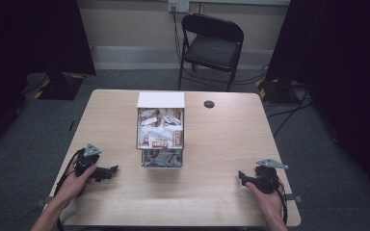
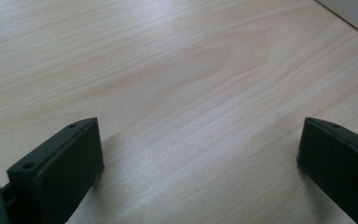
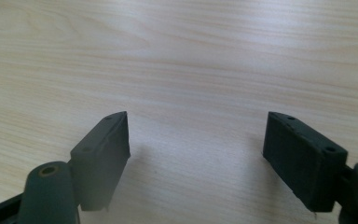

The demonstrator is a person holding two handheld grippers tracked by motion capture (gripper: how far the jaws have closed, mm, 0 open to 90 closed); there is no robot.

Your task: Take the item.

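Observation:
A clear box (image 1: 160, 137) with a white lid flap stands at the middle of the light wooden table (image 1: 212, 144); it holds several small brown-and-white packets above and grey pieces below. My left gripper (image 1: 112, 171) lies near the front left, held in a hand and aimed right toward the box, apart from it. In the left gripper view its jaws stand wide over bare wood, so the left gripper (image 2: 198, 140) is open. My right gripper (image 1: 241, 176) rests at the front right, pointing left. The right gripper (image 3: 196, 135) is open too, nothing between its pads.
A dark round cable hole (image 1: 209, 104) sits in the table behind the box. A black folding chair (image 1: 212, 45) stands beyond the far edge. Dark curtains and stand bases flank the table on a grey carpet.

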